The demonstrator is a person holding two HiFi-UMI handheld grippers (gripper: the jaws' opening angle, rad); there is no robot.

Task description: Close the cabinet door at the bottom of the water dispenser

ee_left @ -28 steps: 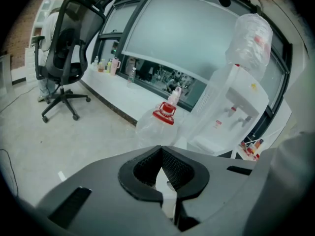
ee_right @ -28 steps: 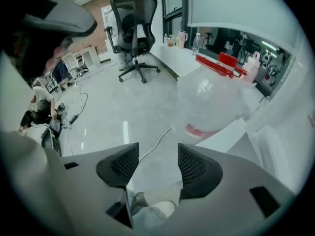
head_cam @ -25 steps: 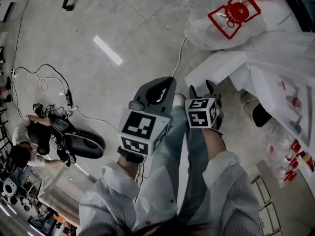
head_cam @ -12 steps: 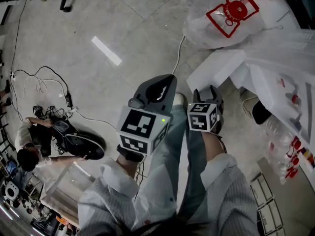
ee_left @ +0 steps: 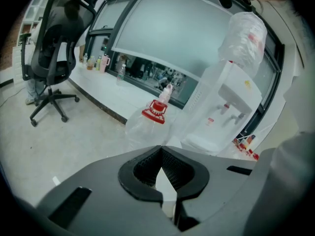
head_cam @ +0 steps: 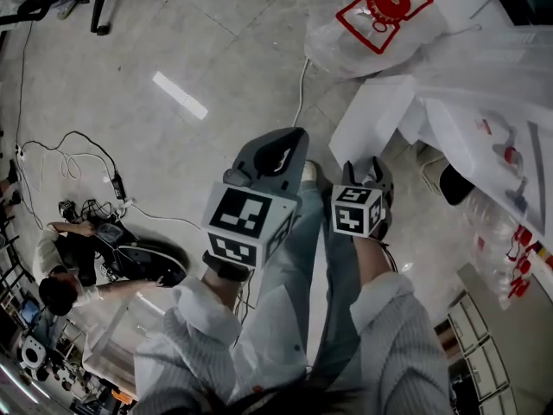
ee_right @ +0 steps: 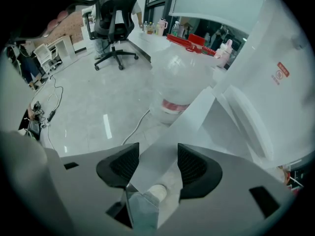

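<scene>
two grippers are held low over the person's legs. the left gripper (ee_left: 160, 149) has its jaws together, the ribbed pads meeting at the tips with nothing in them. the right gripper (ee_right: 158, 161) has its jaws apart; the one white cabinet door (ee_right: 194, 119) shows in the gap between them, but whether either pad touches it cannot be told. in the head view that door (head_cam: 371, 119) stands swung out from the bottom of the one water dispenser (head_cam: 484, 137), which is draped in clear plastic at the right edge of the floor, and the right gripper (head_cam: 363, 164) is just beside the door's near edge, with the left gripper (head_cam: 292, 137) beside it to the left. two water jugs are seen in the left gripper view: one with a red cap (ee_left: 147, 124) on the floor just beside the dispenser (ee_left: 224, 102), and one wrapped in plastic (ee_left: 243, 33) on top of it. one office chair (ee_left: 54, 53) stands well apart across the floor (head_cam: 173, 41). one person (head_cam: 65, 271) crouches by a tangle of cables (head_cam: 69, 145) near the floor's left edge.
</scene>
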